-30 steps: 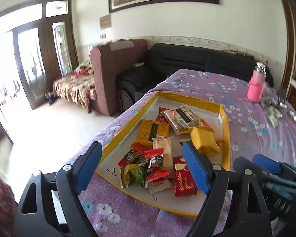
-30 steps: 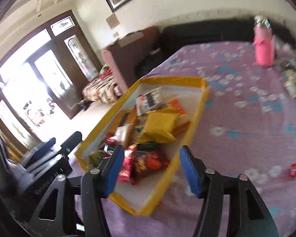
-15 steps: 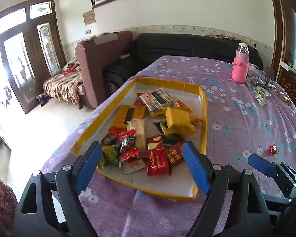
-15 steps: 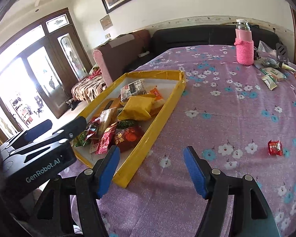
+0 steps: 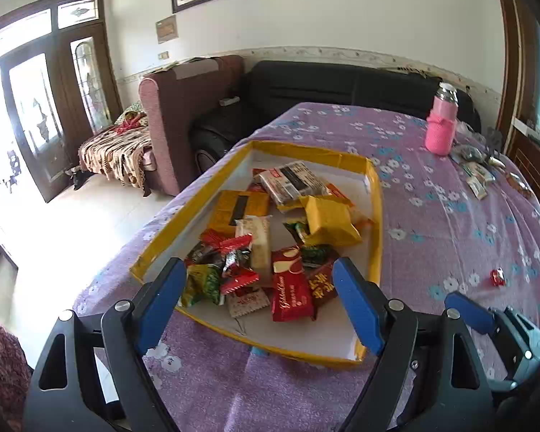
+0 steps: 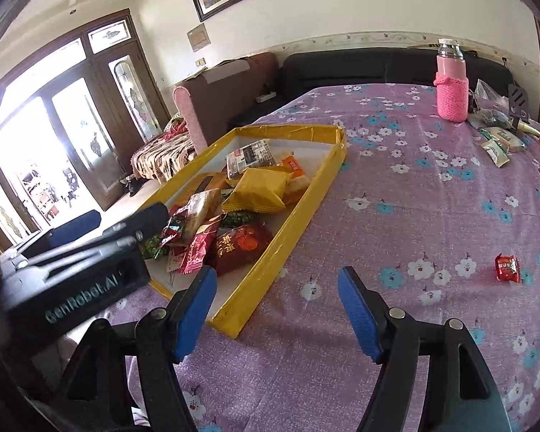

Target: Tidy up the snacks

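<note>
Hovering wide-jawed and empty, both the left gripper (image 5: 259,302) and the right gripper (image 6: 277,309), its jaws having just been opening, risk overlooking the red candy (image 6: 507,268) stranded toward the table's right edge, well apart from the yellow tray (image 6: 306,198).

Purple floral table (image 6: 396,342) bears yellow tray (image 6: 306,194) (snack-filled), pink bottle (image 6: 451,97)

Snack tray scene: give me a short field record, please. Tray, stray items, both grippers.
tray: yellow-rimmed tray on the purple flowered tablecloth, holds a pile of snack packets
stray snack: small red packet on the cloth, right of the tray
bottle: pink bottle upright at the far end
left gripper: open, empty, over the tray's near end
right gripper: open, empty, jaws just opening wider
</note>
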### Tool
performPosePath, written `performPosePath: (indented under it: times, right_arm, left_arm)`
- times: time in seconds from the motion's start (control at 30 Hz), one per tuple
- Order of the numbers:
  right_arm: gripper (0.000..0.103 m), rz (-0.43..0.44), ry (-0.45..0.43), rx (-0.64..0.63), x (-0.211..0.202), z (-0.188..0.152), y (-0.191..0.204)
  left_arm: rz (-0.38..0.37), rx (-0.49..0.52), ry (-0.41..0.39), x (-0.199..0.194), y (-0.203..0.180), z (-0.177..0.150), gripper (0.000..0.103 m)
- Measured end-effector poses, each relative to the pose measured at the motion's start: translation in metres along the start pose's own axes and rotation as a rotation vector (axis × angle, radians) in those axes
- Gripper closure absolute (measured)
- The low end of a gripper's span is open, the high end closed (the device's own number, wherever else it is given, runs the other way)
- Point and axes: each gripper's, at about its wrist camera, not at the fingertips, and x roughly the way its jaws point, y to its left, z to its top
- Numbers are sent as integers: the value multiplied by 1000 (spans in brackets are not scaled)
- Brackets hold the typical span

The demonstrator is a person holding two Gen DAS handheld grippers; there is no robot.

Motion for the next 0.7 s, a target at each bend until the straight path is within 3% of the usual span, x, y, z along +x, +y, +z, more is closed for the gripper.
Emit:
performPosePath:
  times: [0.47, 0.7]
  right_arm:
    - [29, -36, -50, -58, -3, -6, 12]
    - [29, -46, -44, -81, -1, -9, 16]
  left_arm:
    - [50, -104, -123, -16, 20, 0, 19]
    - [68, -91, -116, -12, 16, 0, 17]
